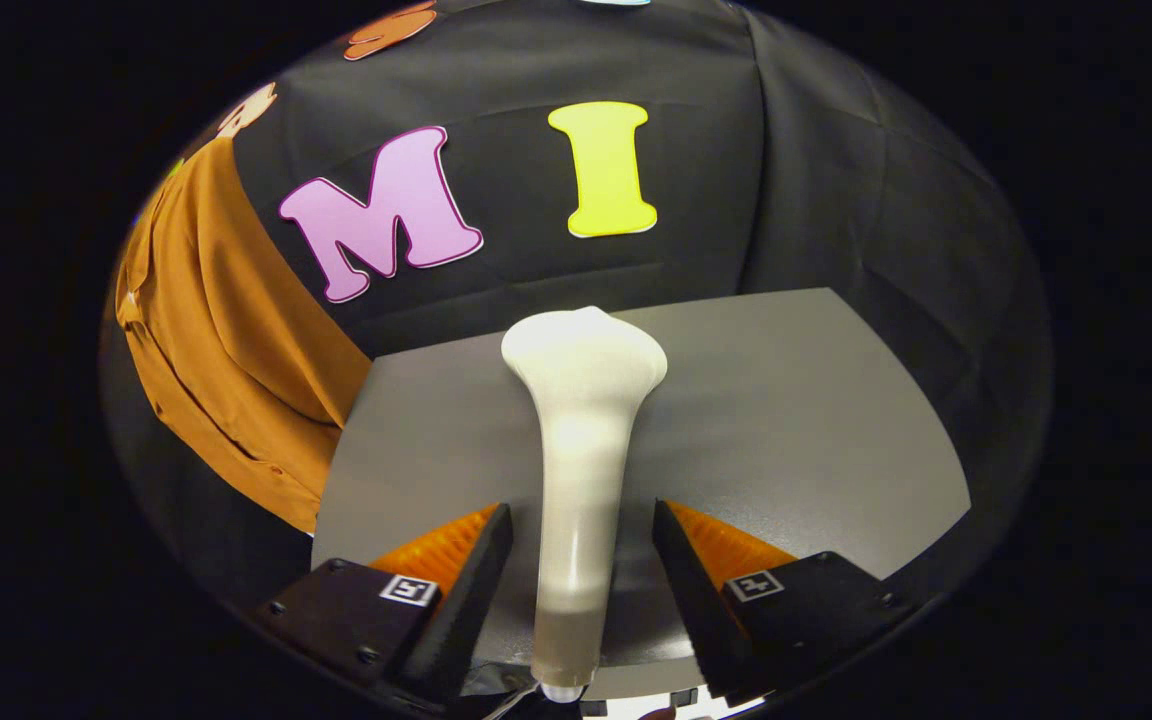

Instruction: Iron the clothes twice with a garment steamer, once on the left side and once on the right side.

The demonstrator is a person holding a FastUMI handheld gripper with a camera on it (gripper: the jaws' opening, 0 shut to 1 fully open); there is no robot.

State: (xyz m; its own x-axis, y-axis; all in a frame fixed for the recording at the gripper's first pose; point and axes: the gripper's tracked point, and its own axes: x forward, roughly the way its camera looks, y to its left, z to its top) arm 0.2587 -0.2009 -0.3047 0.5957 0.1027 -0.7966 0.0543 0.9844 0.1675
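Two fingers [582, 560] sit right up front, spread well apart, and between them runs the handle of the steamer [581, 470]. There's a clear gap on either side of that handle, so neither finger is pressing on it; whether they graze it lower down, I cannot tell. One steamer, then: a pale, creamy-white wand, slim along the handle and flaring out into a wide, rounded head that points away from the fingers. Its surface is smooth and glossy, catching a bright strip of light down the middle. It lies lengthwise on the grey counter [816, 420], its head reaching toward the counter's far edge, its base down at the near edge between the fingers. Off to the left, beyond the counter's corner, hangs one garment [221, 350], a burnt-orange shirt draped against the dark cloth wall [836, 180], with soft folds and a hem falling below counter level.
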